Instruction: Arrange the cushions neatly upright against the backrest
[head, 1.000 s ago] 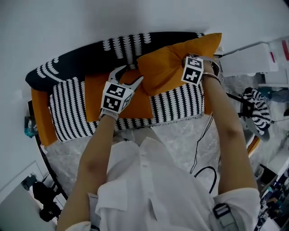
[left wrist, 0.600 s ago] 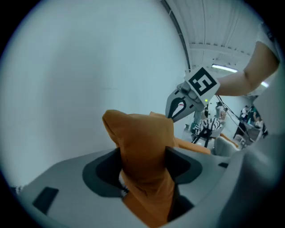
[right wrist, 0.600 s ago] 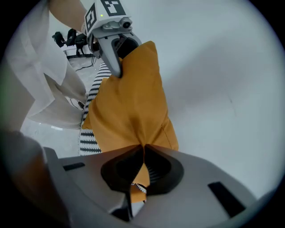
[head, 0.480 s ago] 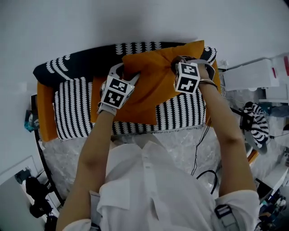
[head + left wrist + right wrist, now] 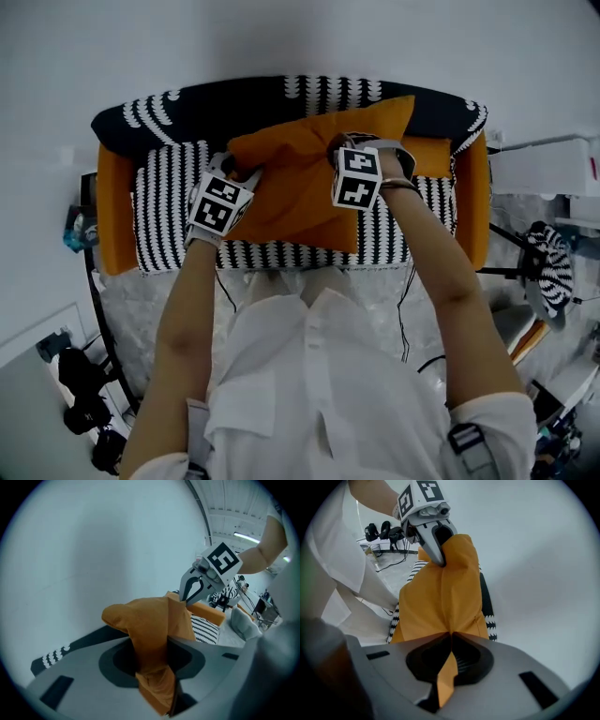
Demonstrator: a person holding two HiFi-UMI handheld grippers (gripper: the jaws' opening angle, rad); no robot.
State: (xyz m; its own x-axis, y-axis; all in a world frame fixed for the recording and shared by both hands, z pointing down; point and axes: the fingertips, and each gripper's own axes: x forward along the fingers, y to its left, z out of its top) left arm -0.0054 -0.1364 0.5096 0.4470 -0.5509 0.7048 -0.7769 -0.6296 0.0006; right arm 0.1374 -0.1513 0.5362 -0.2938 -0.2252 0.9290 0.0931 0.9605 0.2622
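An orange cushion point(image 5: 291, 159) hangs over the striped seat point(image 5: 164, 216) in front of the dark backrest point(image 5: 234, 108), held between both grippers. My left gripper point(image 5: 246, 173) is shut on its left corner; its jaws have just been closing, and orange fabric point(image 5: 150, 620) is bunched between them point(image 5: 157, 667). My right gripper point(image 5: 339, 150) is shut on the cushion's right top edge, with a fold of fabric point(image 5: 440, 602) pinched in the jaws point(image 5: 449, 660). A second orange cushion point(image 5: 309, 230) lies flat beneath. A further orange cushion point(image 5: 429, 157) shows by the backrest at the right.
Orange armrests point(image 5: 114, 216) point(image 5: 473, 206) close both ends of the sofa, and a pale wall rises behind it. White furniture point(image 5: 553, 169) and a striped item point(image 5: 553, 262) stand at the right. Cables point(image 5: 412, 309) and black gear point(image 5: 80, 394) lie on the floor.
Both grippers have moved left along the backrest with the orange cushion. The left gripper, open beside the cushion before, now grips its left corner. The cushion now overlaps the flat one.
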